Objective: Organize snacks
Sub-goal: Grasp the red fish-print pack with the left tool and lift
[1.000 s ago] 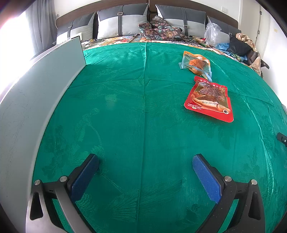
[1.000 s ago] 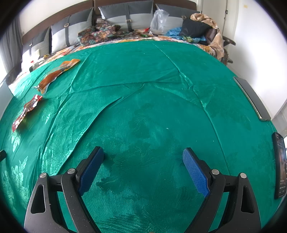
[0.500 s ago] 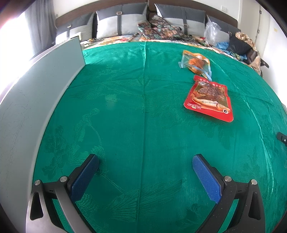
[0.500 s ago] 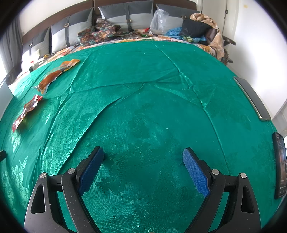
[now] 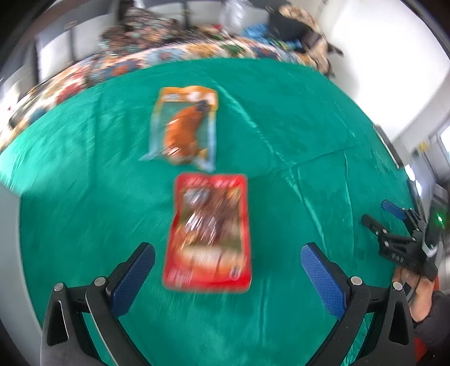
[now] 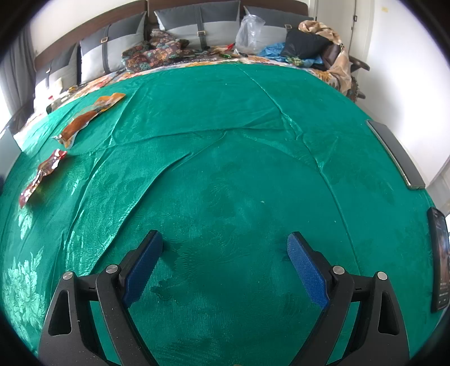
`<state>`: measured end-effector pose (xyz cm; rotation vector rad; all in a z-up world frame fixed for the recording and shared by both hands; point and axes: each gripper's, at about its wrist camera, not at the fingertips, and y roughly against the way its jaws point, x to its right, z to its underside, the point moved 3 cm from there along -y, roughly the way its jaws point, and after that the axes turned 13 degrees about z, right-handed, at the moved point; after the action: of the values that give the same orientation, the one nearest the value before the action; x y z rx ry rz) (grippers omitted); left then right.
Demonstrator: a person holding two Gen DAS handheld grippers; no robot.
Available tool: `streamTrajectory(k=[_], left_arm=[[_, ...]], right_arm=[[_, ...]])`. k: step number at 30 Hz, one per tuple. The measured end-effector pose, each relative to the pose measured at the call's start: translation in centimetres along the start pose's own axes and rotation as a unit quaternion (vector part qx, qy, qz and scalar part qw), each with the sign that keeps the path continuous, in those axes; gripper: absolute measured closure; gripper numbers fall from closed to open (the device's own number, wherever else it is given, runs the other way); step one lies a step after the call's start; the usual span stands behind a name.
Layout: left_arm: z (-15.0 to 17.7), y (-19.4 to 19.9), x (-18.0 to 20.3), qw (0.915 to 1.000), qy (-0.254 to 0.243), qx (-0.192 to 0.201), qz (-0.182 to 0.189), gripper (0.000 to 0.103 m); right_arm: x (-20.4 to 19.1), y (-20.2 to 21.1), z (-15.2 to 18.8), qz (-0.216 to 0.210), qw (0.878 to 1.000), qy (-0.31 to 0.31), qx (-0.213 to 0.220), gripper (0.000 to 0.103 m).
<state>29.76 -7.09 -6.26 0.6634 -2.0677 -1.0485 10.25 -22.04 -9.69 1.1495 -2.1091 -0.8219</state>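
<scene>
Two flat foil snack pouches lie on a glossy green damask bedcover (image 6: 225, 118). Largest, the rectangular red pouch (image 5: 208, 231) runs lengthwise away from the left gripper (image 5: 225, 264), whose jaws gape around its near end without touching. Beyond it lies the clear-and-orange pouch (image 5: 185, 126). Over bare cloth, the right gripper (image 6: 225, 253) is also spread wide.

Bedroom. A bed covered by a green patterned cloth (image 6: 225, 157), creased across its middle. Grey cushions (image 6: 197, 25) stand against a dark wooden headboard (image 6: 92, 31). Far right corner — heaped clothing (image 6: 315, 48) and a clear plastic bag (image 6: 249, 35). White wall (image 6: 393, 70) on the right; daylight enters at the left edge past a grey curtain (image 6: 17, 67).
</scene>
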Motion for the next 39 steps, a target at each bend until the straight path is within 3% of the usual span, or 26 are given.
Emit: streamTrajectory(k=[3, 7, 8, 11, 18, 21, 22, 23, 26, 35, 39], left_arm=[[-2.0, -2.8, -0.4, 0.9991, -0.013, -0.036, -0.015, 0.001], [-2.3, -6.0, -2.0, 0.9956, -0.009, -0.071, -0.06, 0.001], [-2.2, -6.1, -2.3, 0.9946, -0.015, -0.065, -0.08, 0.0], [-2.5, -5.7, -3.2, 0.9958, 0.001, -0.037, -0.084, 0.0], [-2.2, -5.4, -4.0, 0.9955, 0.013, -0.012, -0.093, 0.0], [-0.8, -4.3, -4.4, 0.993, 0.046, 0.011, -0.108, 0.009], [-0.6, -3.6, -4.4, 0.9918, 0.051, 0.03, -0.114, 0.027], [-0.2, -3.0, -4.6, 0.9903, 0.059, 0.044, -0.118, 0.033], [1.4, -1.6, -5.0, 0.9887, 0.074, 0.058, -0.116, 0.038], [9.8, 3.4, -6.4, 0.9716, 0.122, 0.079, -0.187, 0.043], [11.1, 3.7, -6.5, 0.9682, 0.128, 0.092, -0.195, 0.039]], right_arm=[[0.0, 0.0, 0.0, 0.0, 1.0, 0.0, 0.0, 0.011], [0.0, 0.0, 0.0, 0.0, 1.0, 0.0, 0.0, 0.01], [0.0, 0.0, 0.0, -0.001, 1.0, 0.0, 0.0, 0.01], [0.0, 0.0, 0.0, 0.0, 1.0, 0.0, 0.0, 0.01], [0.0, 0.1, 0.0, -0.001, 1.0, -0.001, 0.0, 0.01], [0.0, 0.1, 0.0, -0.001, 1.0, -0.001, 0.0, 0.01], [0.0, 0.1, 0.0, -0.001, 1.0, -0.001, 0.0, 0.01], [0.0, 0.1, 0.0, -0.001, 1.0, -0.001, 0.0, 0.01], [0.0, 0.1, 0.0, -0.001, 1.0, -0.001, 0.0, 0.01], [0.0, 0.1, 0.0, -0.002, 1.0, -0.001, 0.001, 0.01], [0.0, 0.1, 0.0, -0.002, 1.0, -0.001, 0.001, 0.01]])
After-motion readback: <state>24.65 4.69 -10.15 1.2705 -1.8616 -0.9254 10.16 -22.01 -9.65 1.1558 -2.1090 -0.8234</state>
